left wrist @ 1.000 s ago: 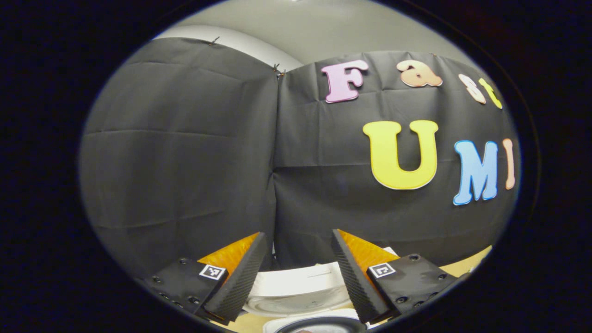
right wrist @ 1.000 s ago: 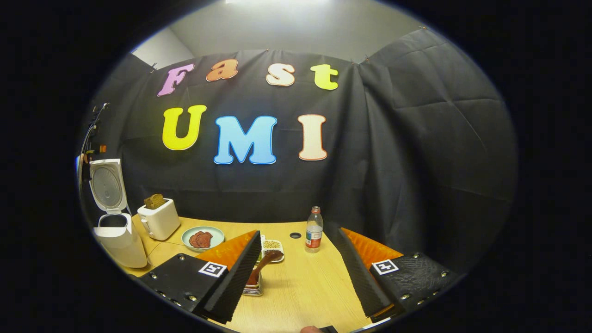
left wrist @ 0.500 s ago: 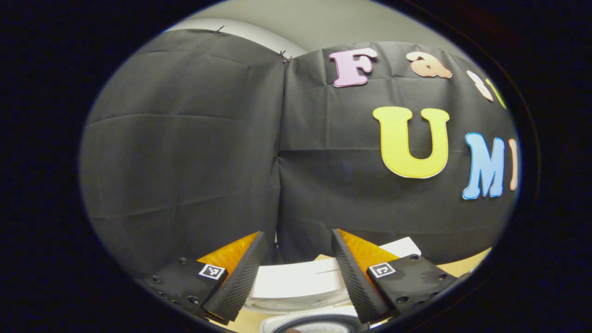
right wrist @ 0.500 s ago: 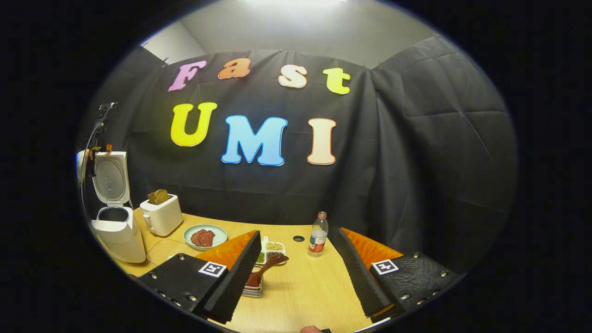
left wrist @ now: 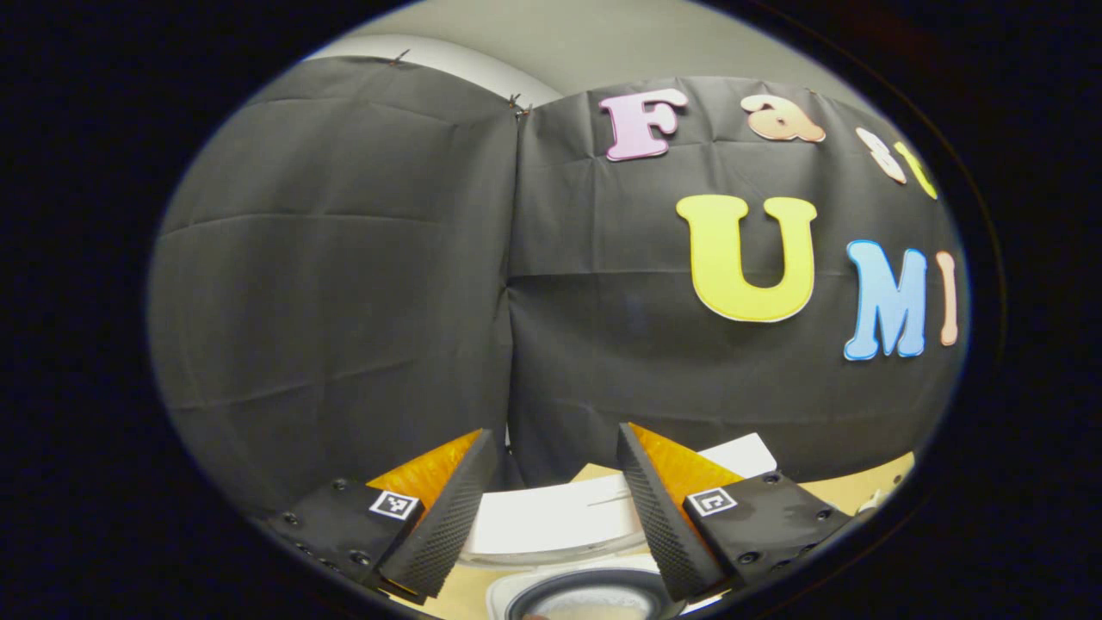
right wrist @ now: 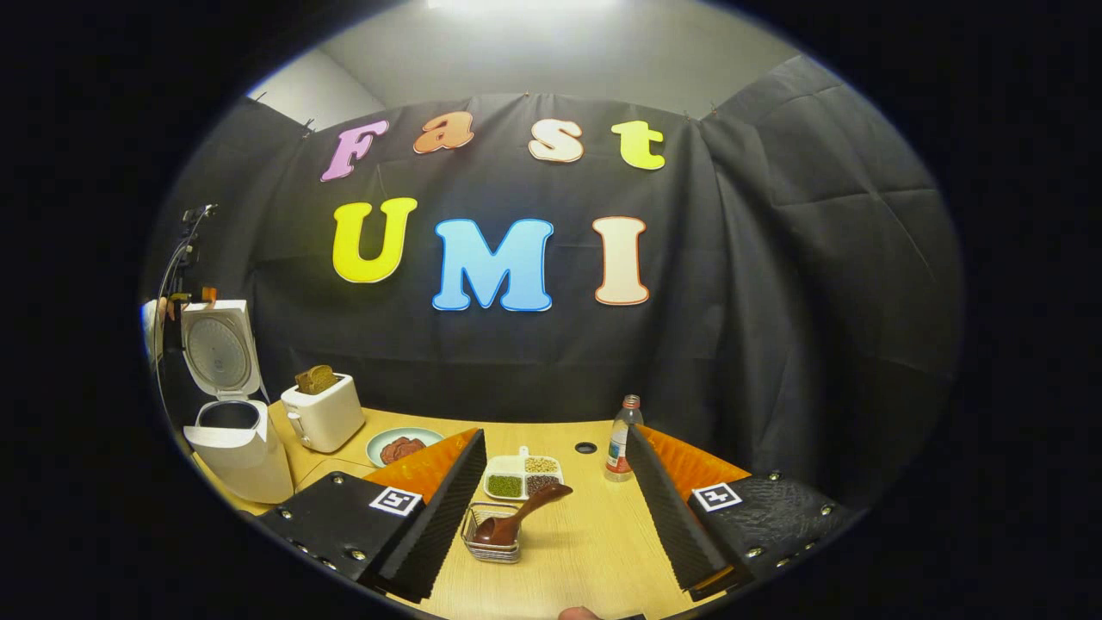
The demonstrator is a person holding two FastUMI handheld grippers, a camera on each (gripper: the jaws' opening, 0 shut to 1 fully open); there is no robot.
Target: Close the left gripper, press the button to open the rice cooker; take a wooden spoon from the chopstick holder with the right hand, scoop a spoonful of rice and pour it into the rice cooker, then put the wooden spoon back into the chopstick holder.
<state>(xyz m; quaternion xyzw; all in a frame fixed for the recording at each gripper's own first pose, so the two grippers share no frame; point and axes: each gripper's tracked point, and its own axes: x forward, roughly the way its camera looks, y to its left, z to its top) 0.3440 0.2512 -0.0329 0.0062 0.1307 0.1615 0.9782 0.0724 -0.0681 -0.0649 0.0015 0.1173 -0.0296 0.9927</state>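
With the white rice cooker (right wrist: 234,430) lid already up, the empty, spread right gripper (right wrist: 553,491) should advance toward 12 o'clock and close on the brown wooden spoon's (right wrist: 523,515) handle leaning from the wire chopstick holder (right wrist: 492,542), probably near its raised end, while the left gripper (left wrist: 551,504) waits open and empty.

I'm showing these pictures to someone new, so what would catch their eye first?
Likely the white rice cooker at the table's left edge, its lid standing open. Next, the wooden spoon leaning in the wire holder between the right gripper's open fingers, with a divided dish of grains just behind it. A toaster with bread stands beside the cooker.
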